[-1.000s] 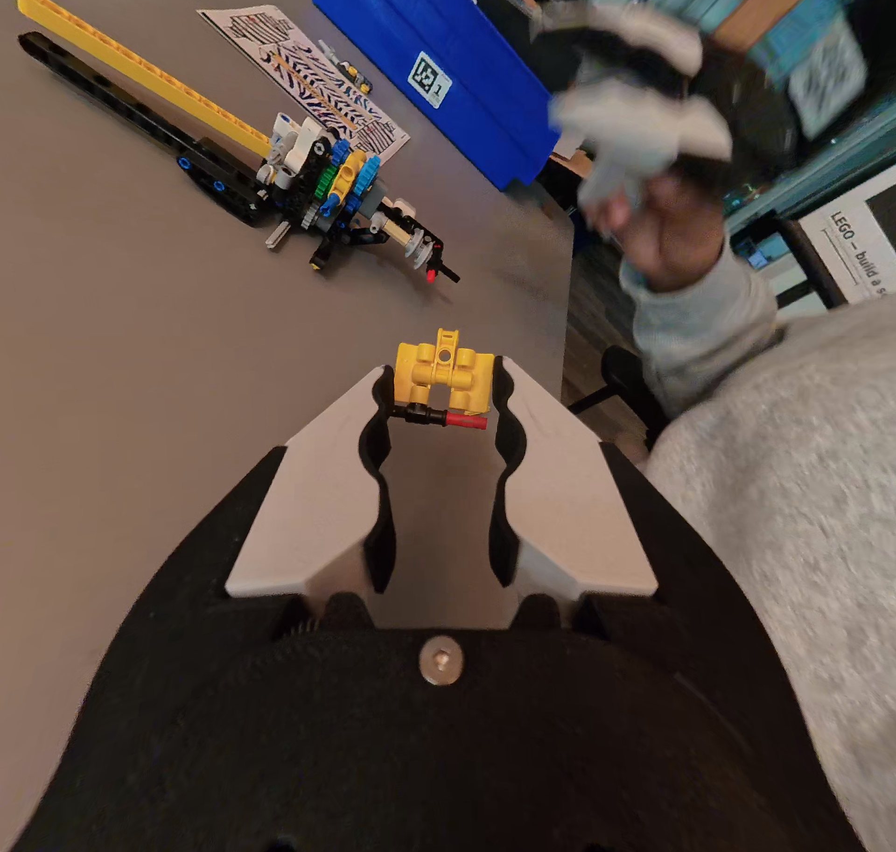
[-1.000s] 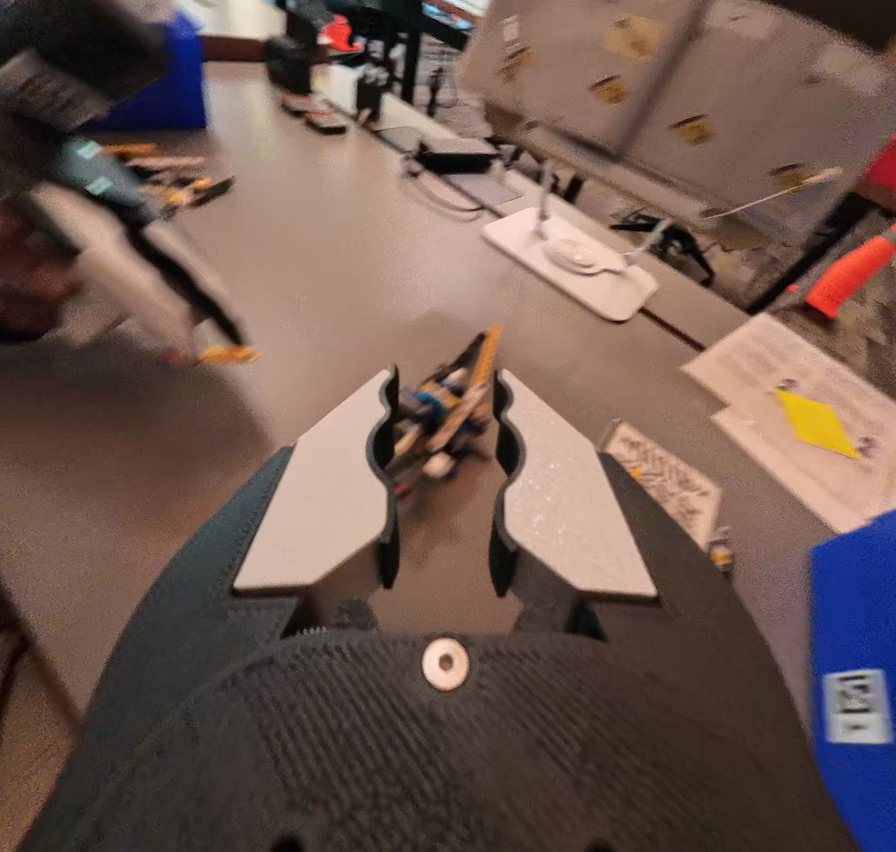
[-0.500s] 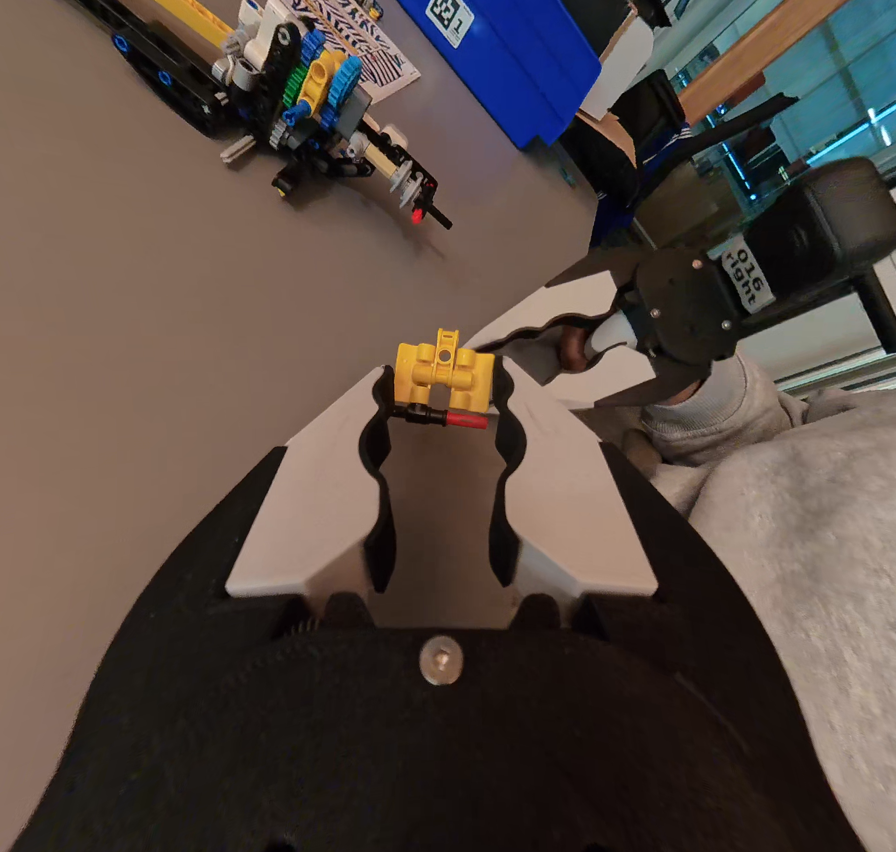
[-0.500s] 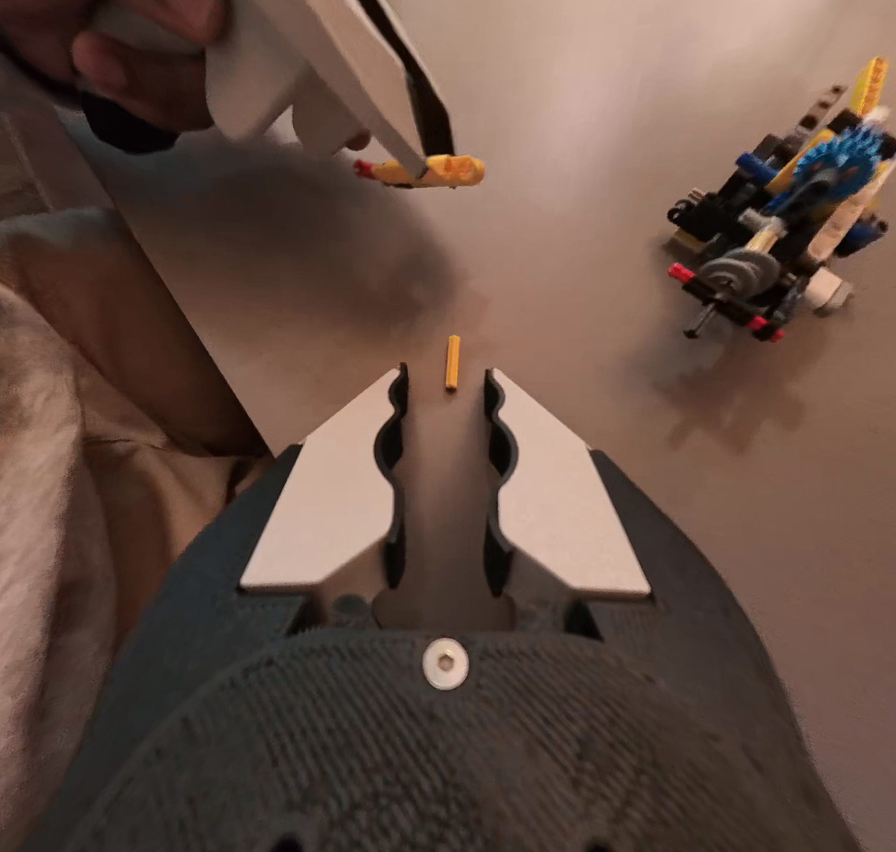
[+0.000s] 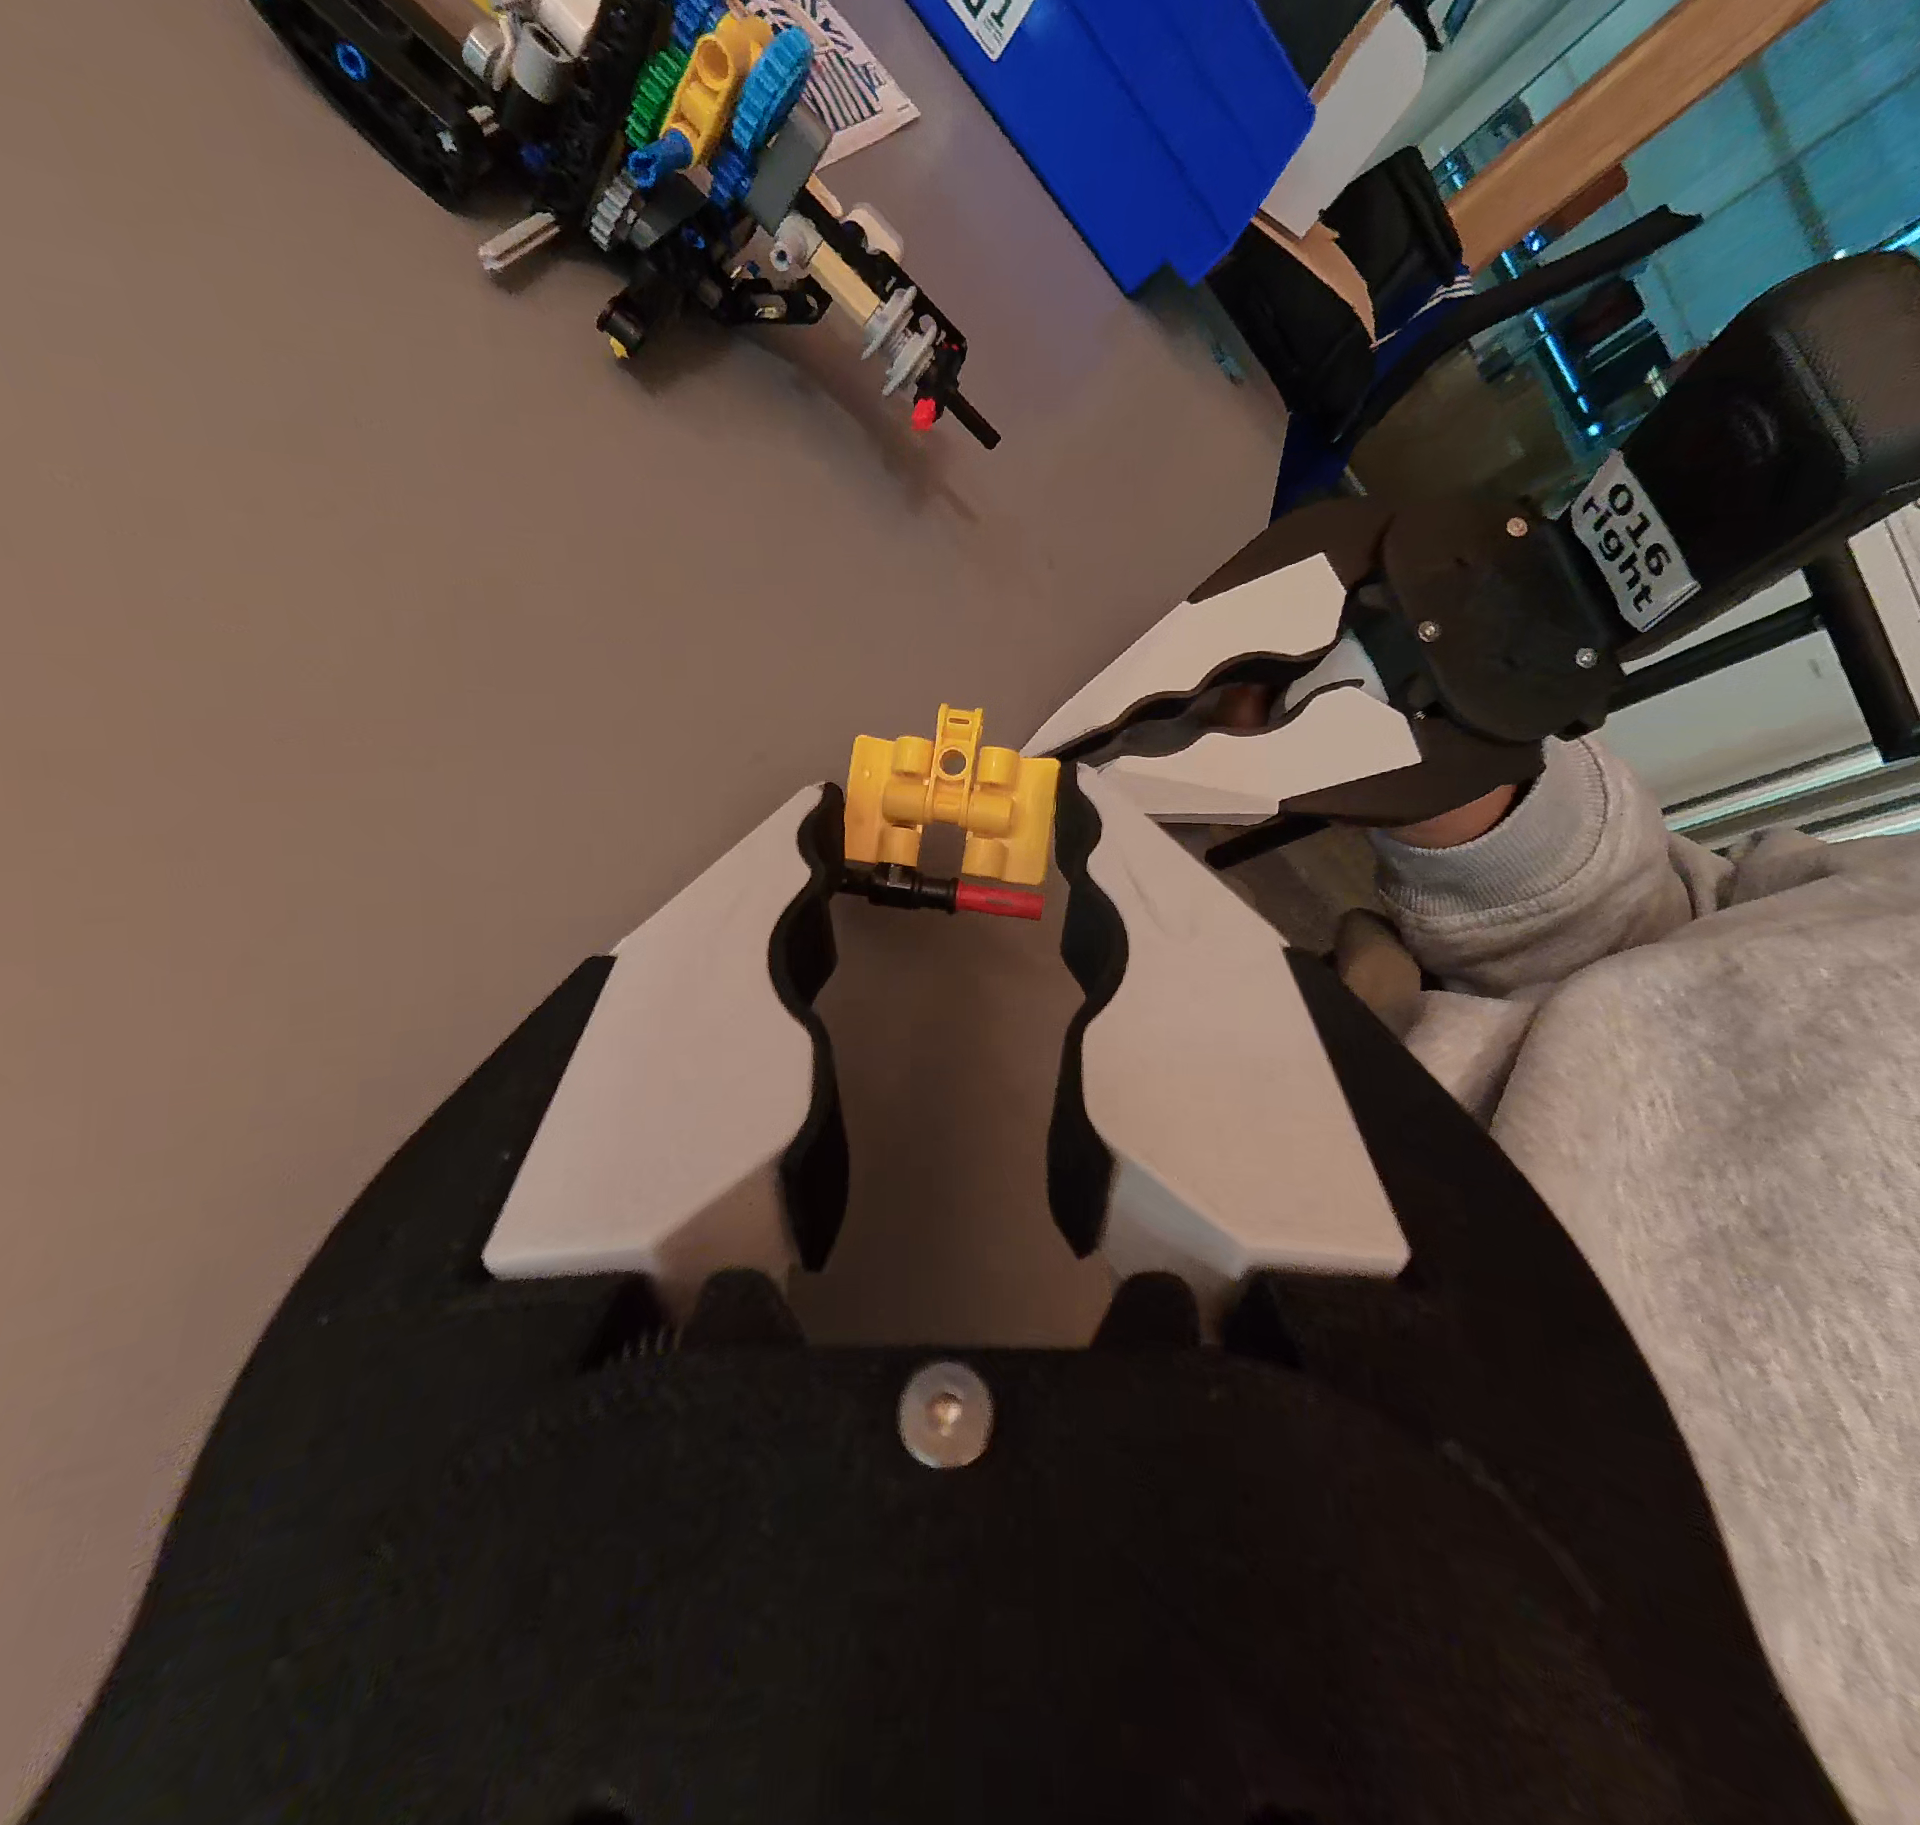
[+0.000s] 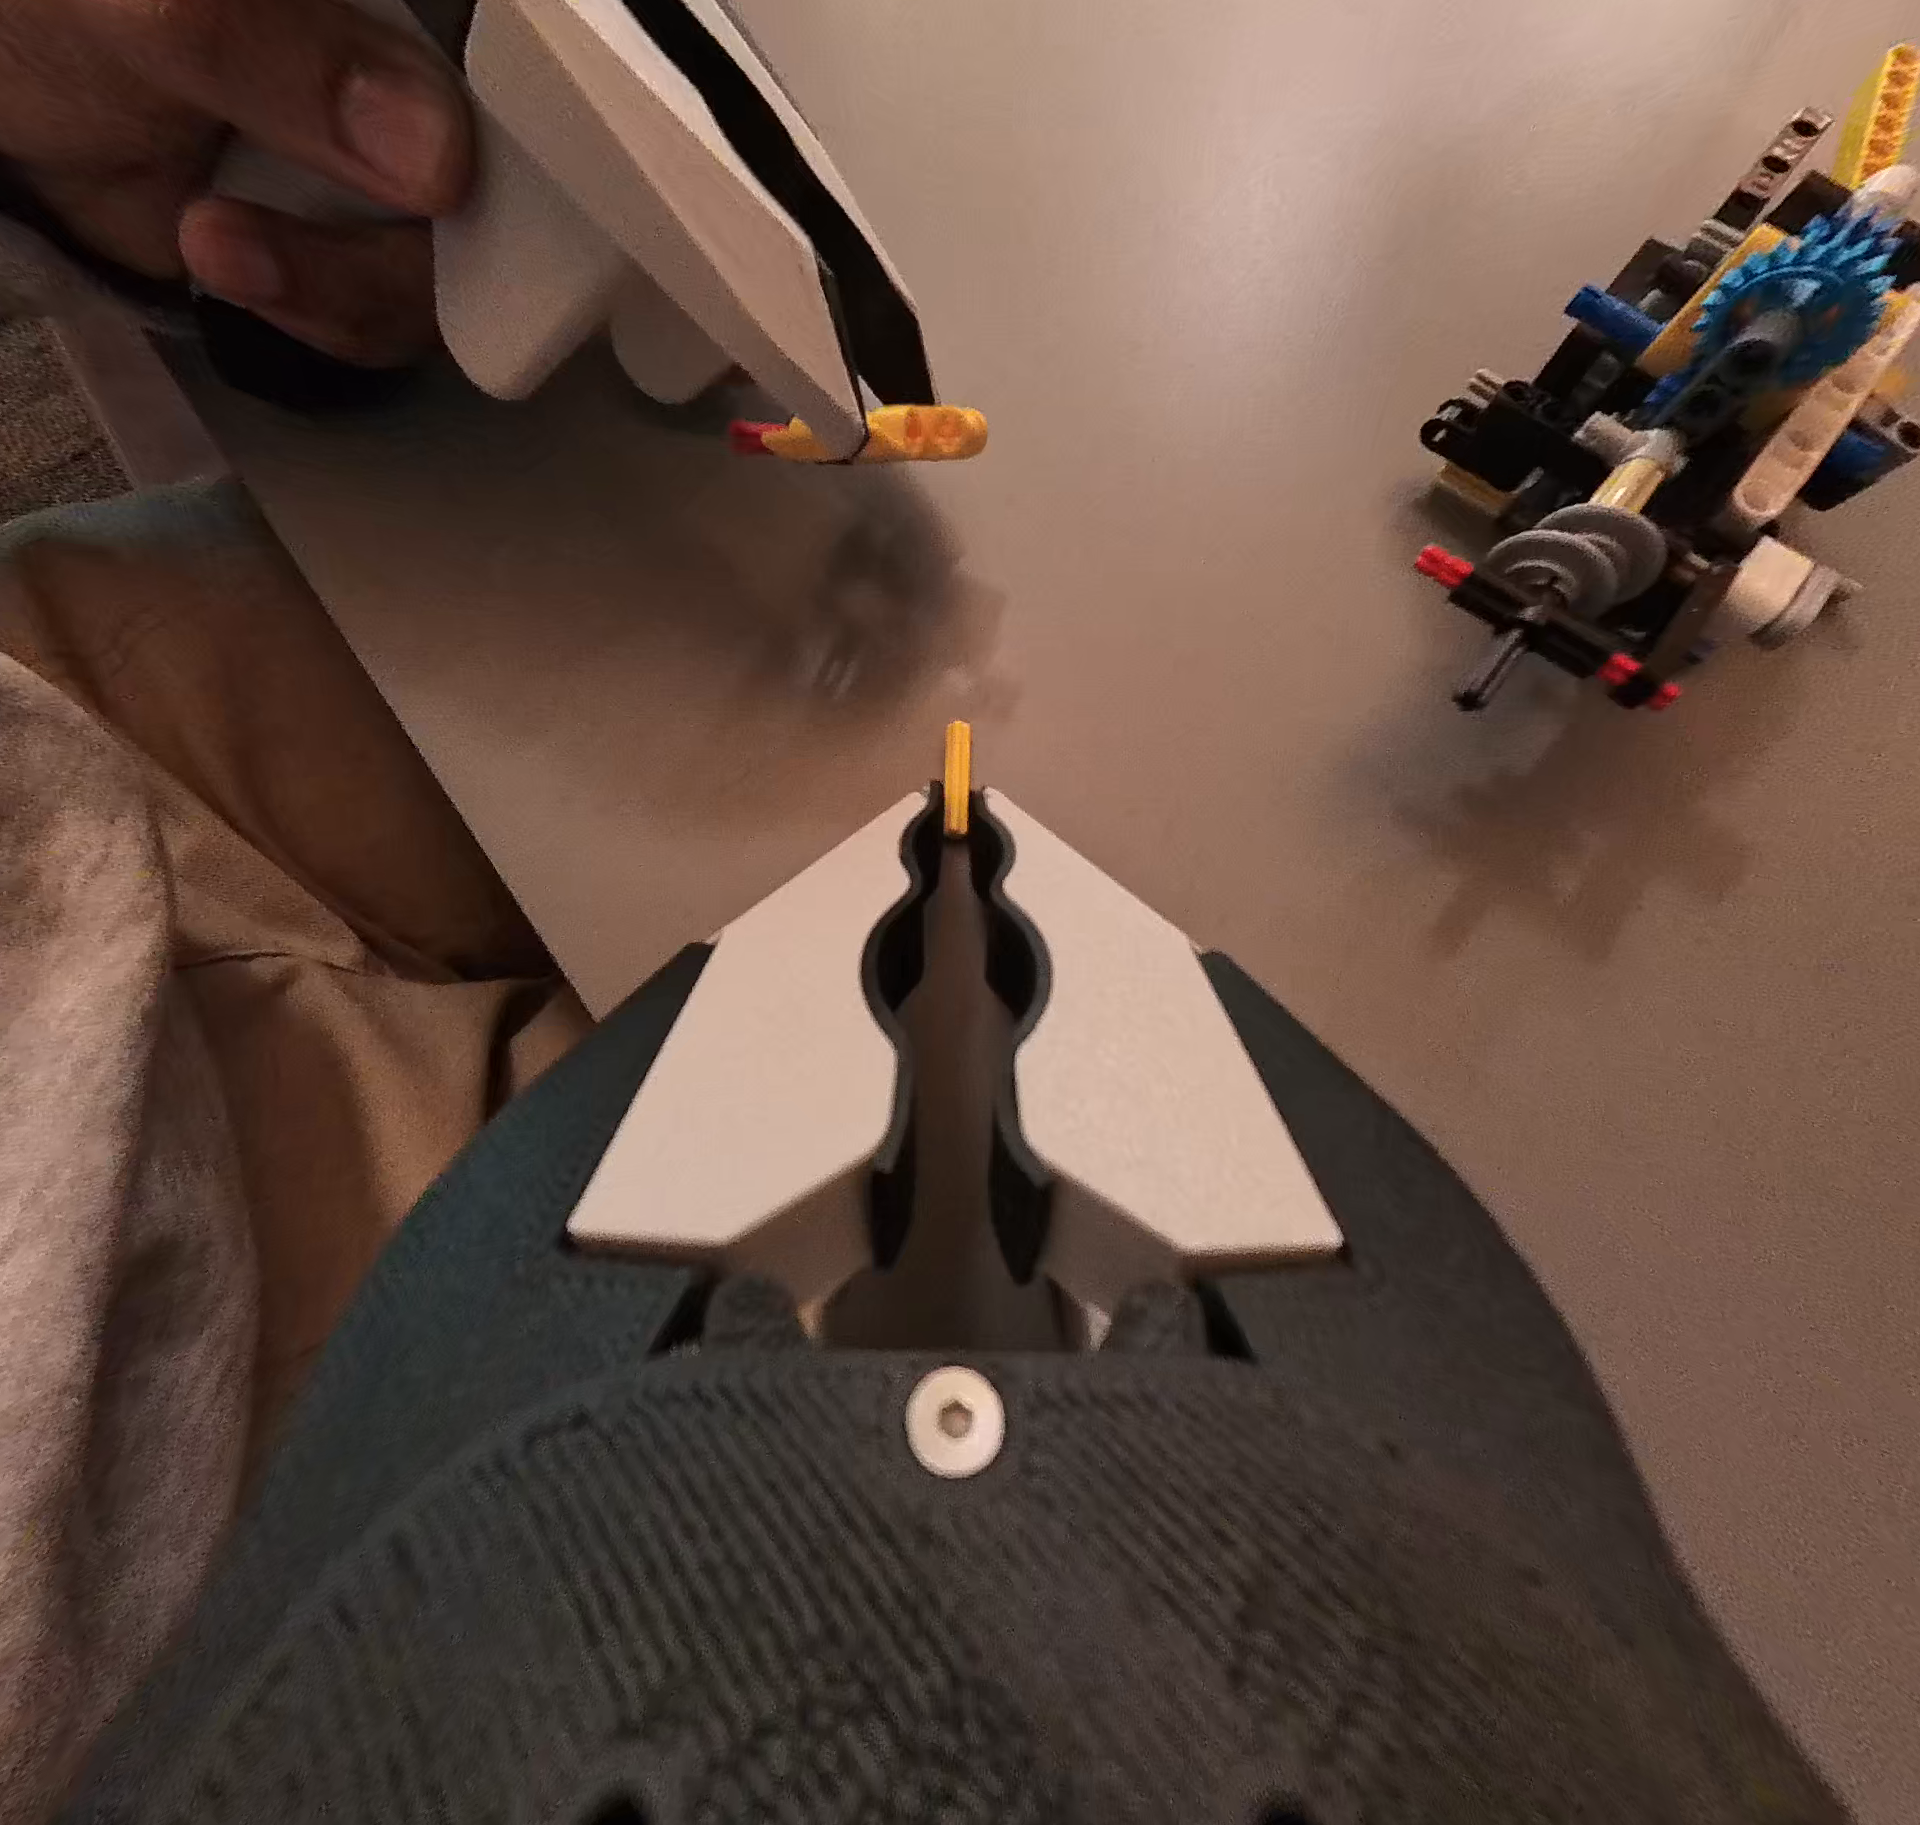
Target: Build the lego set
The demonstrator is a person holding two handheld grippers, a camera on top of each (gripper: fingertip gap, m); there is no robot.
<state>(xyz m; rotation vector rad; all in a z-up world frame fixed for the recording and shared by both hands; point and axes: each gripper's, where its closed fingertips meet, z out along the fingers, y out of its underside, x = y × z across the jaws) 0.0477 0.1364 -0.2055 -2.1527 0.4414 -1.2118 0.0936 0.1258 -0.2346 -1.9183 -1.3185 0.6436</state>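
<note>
My left gripper (image 5: pixel 948 807) is shut on a yellow block (image 5: pixel 951 788) with a black and red pin (image 5: pixel 951 897), held above the grey table (image 5: pixel 416 736). My right gripper (image 6: pixel 956 801) is shut on a small yellow axle (image 6: pixel 956 767) that sticks out past its tips, low over the table. In the right wrist view the left gripper (image 6: pixel 862 435) hovers up and to the left with the yellow block (image 6: pixel 925 430). In the left wrist view the right gripper (image 5: pixel 1101 736) lies just right of the block. The partly built model (image 5: pixel 665 134) stands farther off; it also shows in the right wrist view (image 6: pixel 1704 487).
A blue bin (image 5: pixel 1101 82) and a striped sticker sheet (image 5: pixel 862 92) lie beyond the model. The table edge (image 6: pixel 416 736) runs along my left, with the person's lap and grey sleeve (image 5: pixel 1538 871) beside it. A hand (image 6: pixel 208 113) holds the left gripper. Left tips to right tips: about 6 cm.
My right gripper swung down to the table and has closed on the yellow axle that lay between its open fingers. My left gripper kept its hold on the block and moved nearer the model.
</note>
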